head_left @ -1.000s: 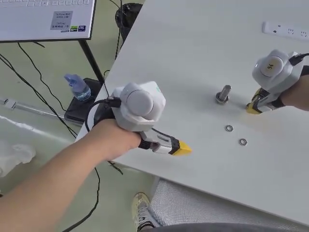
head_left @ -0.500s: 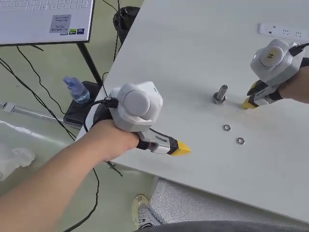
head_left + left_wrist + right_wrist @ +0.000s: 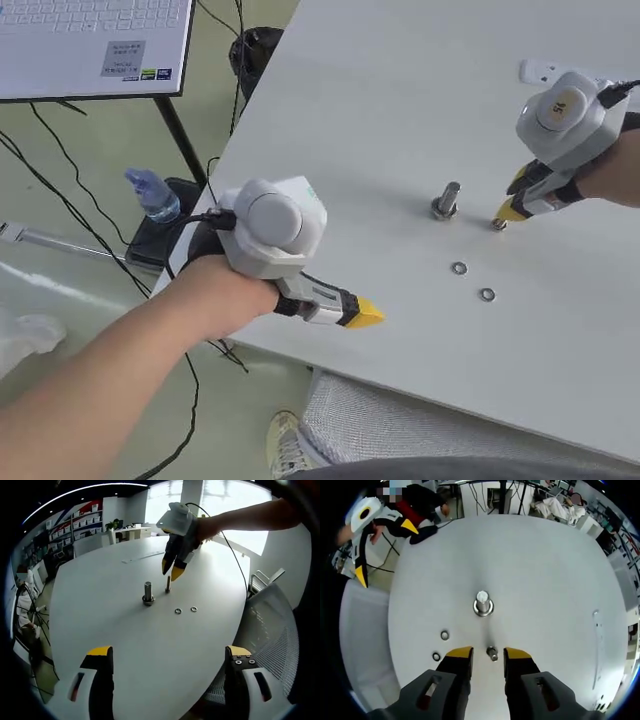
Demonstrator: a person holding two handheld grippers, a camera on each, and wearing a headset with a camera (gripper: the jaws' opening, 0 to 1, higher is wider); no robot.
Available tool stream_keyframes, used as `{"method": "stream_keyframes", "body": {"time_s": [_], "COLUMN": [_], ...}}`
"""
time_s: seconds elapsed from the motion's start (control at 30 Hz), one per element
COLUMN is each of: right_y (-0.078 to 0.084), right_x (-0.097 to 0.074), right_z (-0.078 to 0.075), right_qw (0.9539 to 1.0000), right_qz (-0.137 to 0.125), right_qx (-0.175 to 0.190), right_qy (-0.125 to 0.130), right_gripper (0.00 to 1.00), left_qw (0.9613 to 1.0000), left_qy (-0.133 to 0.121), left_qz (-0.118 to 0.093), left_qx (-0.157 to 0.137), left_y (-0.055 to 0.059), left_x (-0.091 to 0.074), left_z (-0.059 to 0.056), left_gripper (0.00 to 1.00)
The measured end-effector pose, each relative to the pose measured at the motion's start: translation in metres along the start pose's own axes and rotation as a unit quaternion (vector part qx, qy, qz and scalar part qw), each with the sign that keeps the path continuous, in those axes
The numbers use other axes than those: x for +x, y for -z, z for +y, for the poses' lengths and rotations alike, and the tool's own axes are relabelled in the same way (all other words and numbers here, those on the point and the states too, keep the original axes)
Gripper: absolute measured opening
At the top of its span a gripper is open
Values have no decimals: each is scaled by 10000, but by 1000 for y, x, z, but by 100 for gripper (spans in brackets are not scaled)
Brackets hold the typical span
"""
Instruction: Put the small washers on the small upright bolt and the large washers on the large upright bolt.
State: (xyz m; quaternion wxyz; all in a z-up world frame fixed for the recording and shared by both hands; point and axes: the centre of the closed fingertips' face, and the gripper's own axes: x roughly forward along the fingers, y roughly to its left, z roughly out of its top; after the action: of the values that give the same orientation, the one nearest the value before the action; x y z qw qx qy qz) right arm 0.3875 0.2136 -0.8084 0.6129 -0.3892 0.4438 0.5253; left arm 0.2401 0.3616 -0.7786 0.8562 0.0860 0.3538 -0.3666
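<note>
Tabletop (image 3: 400,100) holds small bolt (image 3: 492,653) beneath spread right tongs (image 3: 170,574).

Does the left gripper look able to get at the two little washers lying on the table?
Probably yes. The left gripper has its jaws open, and bare table lies between it and the two washers. The right gripper is off by the small bolt, beyond them, not in the path.

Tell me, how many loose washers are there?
2. One washer lies near the large bolt; the other washer lies beside it, apart, nearer the table edge. More may sit stacked on that bolt.
</note>
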Motion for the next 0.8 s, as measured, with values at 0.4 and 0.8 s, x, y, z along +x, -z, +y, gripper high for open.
{"method": "stream_keyframes", "body": {"time_s": [0.4, 0.8], "right_y": [0, -6], "right_x": [-2, 4], "right_z": [6, 30], "right_qw": [9999, 9998], "right_qz": [-99, -149], "right_qx": [-35, -106], "right_qy": [26, -90], "right_gripper": [25, 25], "left_qw": [10000, 10000], "left_qy": [-19, -55], "left_qz": [-28, -73], "left_qx": [-6, -8], "left_y": [1, 3], "left_x": [1, 0], "left_z": [-4, -4], "left_gripper": [92, 91]}}
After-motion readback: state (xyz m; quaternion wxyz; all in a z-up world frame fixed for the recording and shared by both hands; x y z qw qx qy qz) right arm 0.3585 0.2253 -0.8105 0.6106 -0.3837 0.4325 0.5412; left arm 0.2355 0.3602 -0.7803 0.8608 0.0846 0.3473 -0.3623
